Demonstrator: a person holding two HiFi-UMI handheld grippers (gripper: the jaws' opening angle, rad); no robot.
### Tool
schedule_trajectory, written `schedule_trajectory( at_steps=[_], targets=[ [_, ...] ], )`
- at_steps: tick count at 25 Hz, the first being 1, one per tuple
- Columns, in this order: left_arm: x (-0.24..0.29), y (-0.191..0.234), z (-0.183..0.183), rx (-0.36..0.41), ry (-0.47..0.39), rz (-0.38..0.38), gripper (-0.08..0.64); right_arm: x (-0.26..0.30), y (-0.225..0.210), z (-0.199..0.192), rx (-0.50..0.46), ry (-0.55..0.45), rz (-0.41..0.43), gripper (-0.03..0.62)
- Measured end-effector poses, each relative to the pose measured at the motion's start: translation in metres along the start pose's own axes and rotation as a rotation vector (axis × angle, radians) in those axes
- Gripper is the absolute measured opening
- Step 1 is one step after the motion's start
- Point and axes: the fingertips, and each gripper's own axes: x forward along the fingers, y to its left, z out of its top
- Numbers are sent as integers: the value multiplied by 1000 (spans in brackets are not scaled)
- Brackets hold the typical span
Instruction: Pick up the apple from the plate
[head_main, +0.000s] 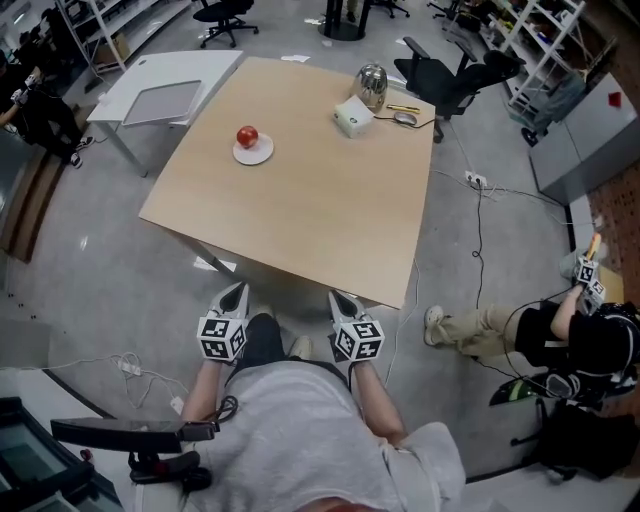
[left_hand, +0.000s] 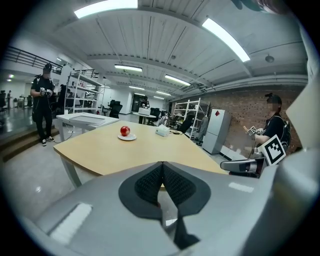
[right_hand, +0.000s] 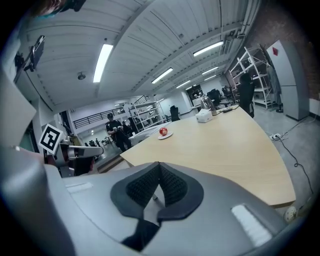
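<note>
- The apple (head_main: 247, 136) is red and sits on a small white plate (head_main: 262, 156), in the upper left part of the head view.
- The plate rests on the pale wooden desk (head_main: 300, 210), toward the desk's far left side.
- The apple is well apart from both tongs, which are just off the desk's near edge at the lower centre of the frame.
- The left tongs (head_main: 236, 292) are closed, with the dark pads meeting at the tips and nothing held. They point toward the desk.
- In the left gripper view the apple shows small, above the closed jaws and left of centre.
- The right tongs (head_main: 336, 298) are closed in the same way, pads touching at the tips and empty. They sit beside the left tongs and also point at the desk.
- In the right gripper view the apple and plate show small near the middle of the frame, above the jaws.
- A white box (head_main: 353, 117) and a shiny metal kettle (head_main: 372, 85) stand close together at the desk's upper right, well apart from the plate.
- A white table (head_main: 195, 70) stands beside the desk in the upper left of the frame.
- A black chair (head_main: 445, 75) is at the upper right, just beyond the kettle.
- A person (head_main: 560, 335) sits on the floor at the right edge.
- Another person (left_hand: 42, 102) stands at the left of the left gripper view.
</note>
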Motion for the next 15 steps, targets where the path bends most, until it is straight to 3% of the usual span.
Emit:
schedule_trajectory(
  at_steps=[15],
  targets=[
    [72, 25, 30, -10, 0, -30, 20, 51, -32, 26, 5, 16, -29, 6]
  ],
)
